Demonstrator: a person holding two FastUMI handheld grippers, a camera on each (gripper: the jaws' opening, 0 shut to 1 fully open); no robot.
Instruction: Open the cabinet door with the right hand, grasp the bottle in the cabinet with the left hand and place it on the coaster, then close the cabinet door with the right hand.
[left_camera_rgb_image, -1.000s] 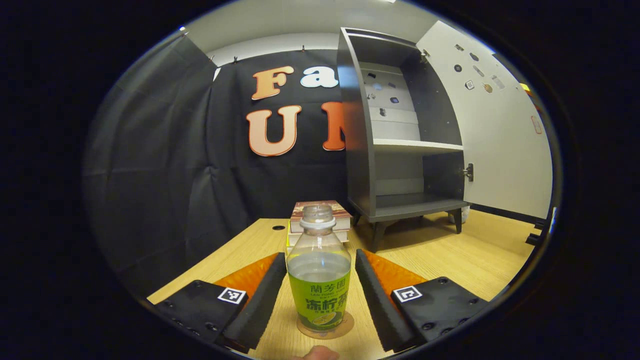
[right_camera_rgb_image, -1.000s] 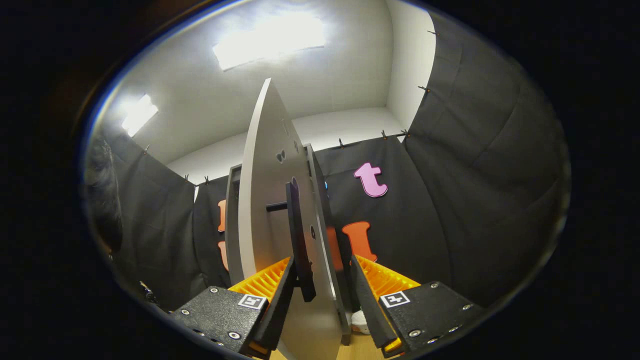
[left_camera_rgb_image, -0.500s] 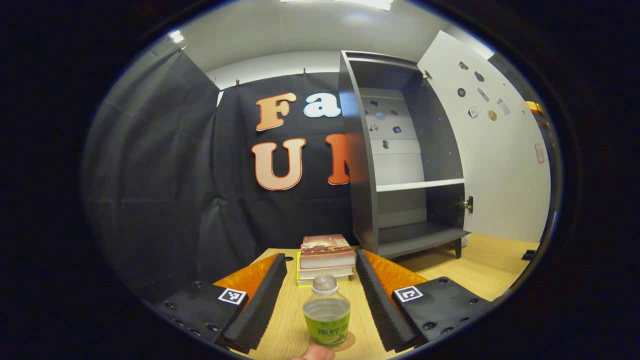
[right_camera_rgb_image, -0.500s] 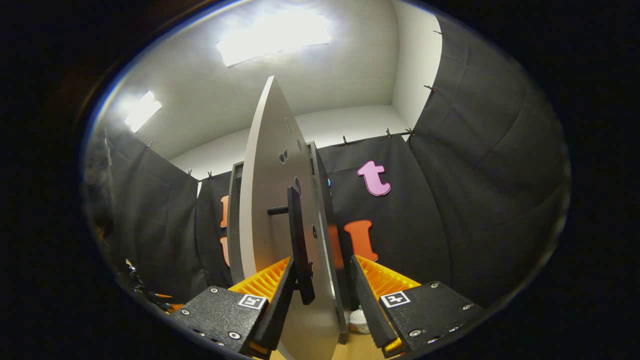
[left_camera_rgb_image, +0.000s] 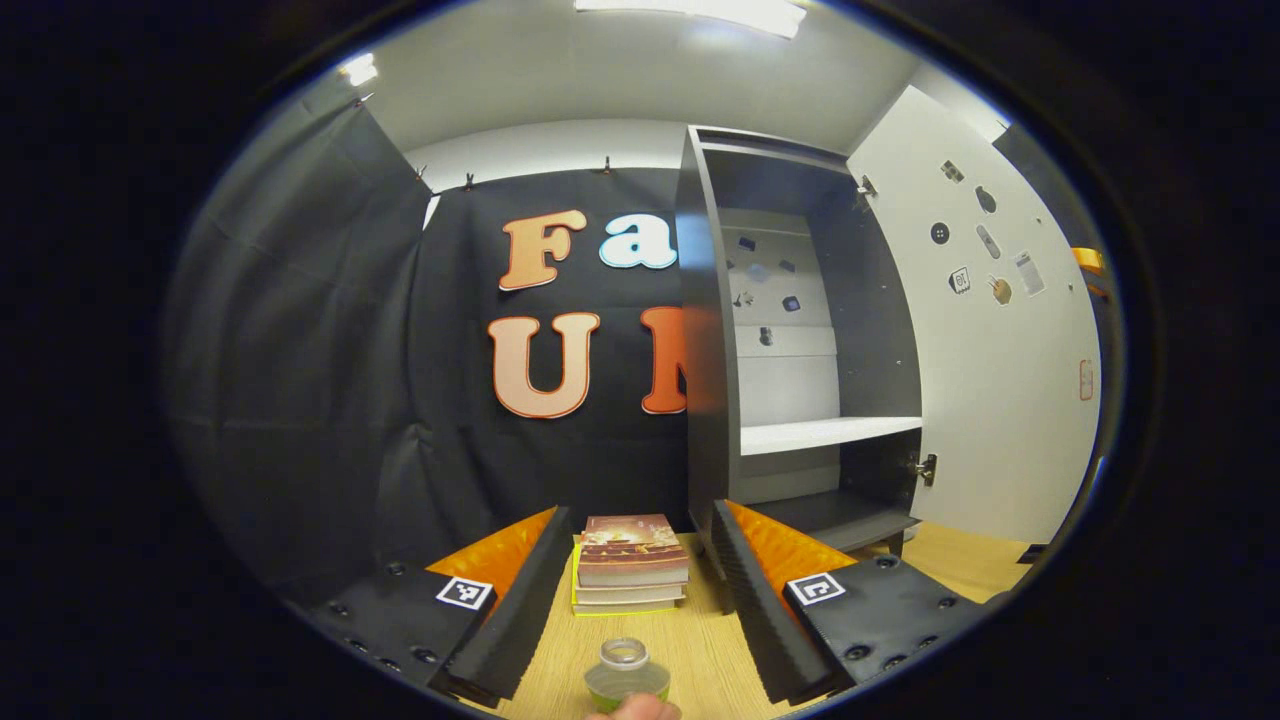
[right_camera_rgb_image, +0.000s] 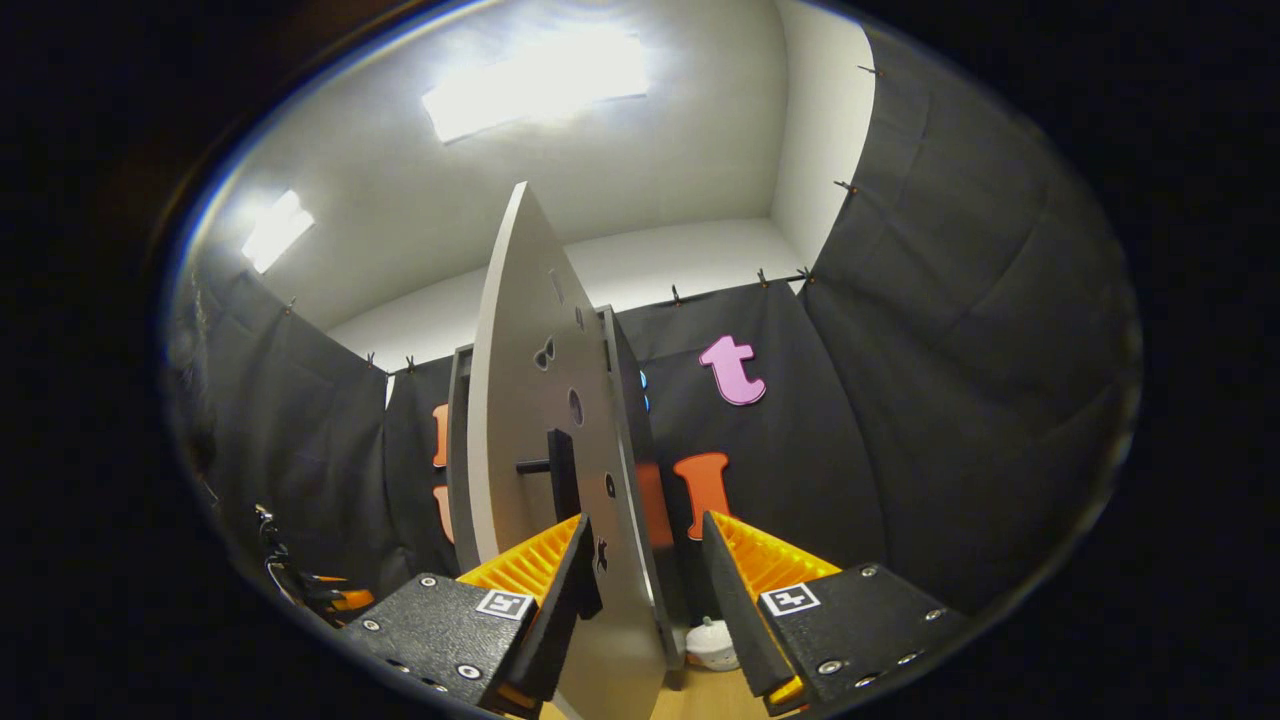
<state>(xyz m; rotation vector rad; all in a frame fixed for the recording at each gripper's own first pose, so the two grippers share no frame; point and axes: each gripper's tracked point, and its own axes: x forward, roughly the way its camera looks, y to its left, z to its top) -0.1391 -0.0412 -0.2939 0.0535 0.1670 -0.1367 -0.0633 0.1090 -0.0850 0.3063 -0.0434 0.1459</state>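
Observation:
The clear bottle with a green label stands on the wooden table at the bottom edge of the left gripper view; just its neck and shoulder show. My left gripper is open, raised and drawn back, its fingers apart from the bottle. The dark cabinet stands open with bare shelves, its white door swung out to the right. In the right gripper view the door is seen edge-on between the fingers of my open right gripper. Its dark handle sits just above the left finger.
A stack of books lies on the table between the bottle and the cabinet. A fingertip shows at the bottom edge. A small white object sits by the cabinet's foot. Black cloth walls close in the booth.
My left gripper has risen and pulled back from the bottle, which stays standing and sinks to the view's bottom edge. The door handle has shifted farther from my right gripper's fingers.

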